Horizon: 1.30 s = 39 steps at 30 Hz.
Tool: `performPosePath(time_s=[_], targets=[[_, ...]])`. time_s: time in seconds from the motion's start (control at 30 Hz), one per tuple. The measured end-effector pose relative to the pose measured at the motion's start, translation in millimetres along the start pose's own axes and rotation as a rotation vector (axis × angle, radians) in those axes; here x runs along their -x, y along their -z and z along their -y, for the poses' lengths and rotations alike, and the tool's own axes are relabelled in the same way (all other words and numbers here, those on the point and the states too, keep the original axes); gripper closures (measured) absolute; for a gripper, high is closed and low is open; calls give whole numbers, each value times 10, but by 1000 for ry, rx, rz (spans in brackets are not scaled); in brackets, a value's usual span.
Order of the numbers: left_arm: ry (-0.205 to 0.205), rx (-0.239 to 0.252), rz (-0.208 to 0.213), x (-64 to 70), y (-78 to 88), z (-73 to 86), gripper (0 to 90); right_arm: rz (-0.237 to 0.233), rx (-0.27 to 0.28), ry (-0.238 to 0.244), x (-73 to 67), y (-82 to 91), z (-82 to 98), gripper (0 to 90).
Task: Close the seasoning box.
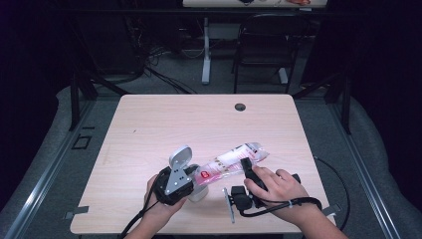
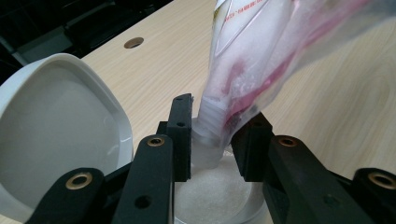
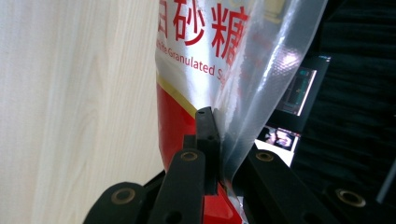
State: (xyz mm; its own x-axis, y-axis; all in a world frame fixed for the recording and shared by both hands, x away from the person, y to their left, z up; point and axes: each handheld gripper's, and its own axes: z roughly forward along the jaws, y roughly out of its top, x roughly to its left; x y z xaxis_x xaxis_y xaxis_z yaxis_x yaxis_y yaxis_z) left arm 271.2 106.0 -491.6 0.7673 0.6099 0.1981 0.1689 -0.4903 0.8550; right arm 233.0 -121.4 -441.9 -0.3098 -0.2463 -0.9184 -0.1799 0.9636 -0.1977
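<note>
A clear bag of white granulated sugar (image 1: 234, 157) with red print lies tilted, spout down, over a white container (image 1: 198, 194) near the table's front edge. My left gripper (image 1: 195, 175) is shut on the bag's white threaded spout (image 2: 208, 128), which points into the container (image 2: 210, 198) holding sugar. The container's hinged lid (image 2: 56, 135) stands open to the left. My right gripper (image 1: 245, 163) is shut on the bag's clear side seam (image 3: 243, 93), holding the upper end raised; the red label (image 3: 175, 121) shows beside its jaw.
The light wooden table (image 1: 164, 124) has a cable hole (image 1: 240, 107) near its far edge. Behind it stand a black chair (image 1: 263, 45) and a white desk leg (image 1: 205, 50). Cables trail from both grippers toward the front edge.
</note>
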Motion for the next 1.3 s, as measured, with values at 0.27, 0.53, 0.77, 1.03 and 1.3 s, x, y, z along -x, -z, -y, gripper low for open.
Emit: performPosePath(time_s=[0.27,0.53,0.77,1.03,1.3], targets=[[3,8,1,-10,24,-19,714,-37,34,-100,-20,-42,55,879],[2,14,-1,-21,42,-41,714,-53,50,-166,-28,-68,98,879],[8,15,-1,-31,59,-45,715,-70,66,-228,-66,-103,110,879],[14,19,6,-38,68,-50,714,-90,62,-264,-78,-117,138,879],[14,21,8,-32,65,-65,714,-127,92,-346,-149,-154,177,879]])
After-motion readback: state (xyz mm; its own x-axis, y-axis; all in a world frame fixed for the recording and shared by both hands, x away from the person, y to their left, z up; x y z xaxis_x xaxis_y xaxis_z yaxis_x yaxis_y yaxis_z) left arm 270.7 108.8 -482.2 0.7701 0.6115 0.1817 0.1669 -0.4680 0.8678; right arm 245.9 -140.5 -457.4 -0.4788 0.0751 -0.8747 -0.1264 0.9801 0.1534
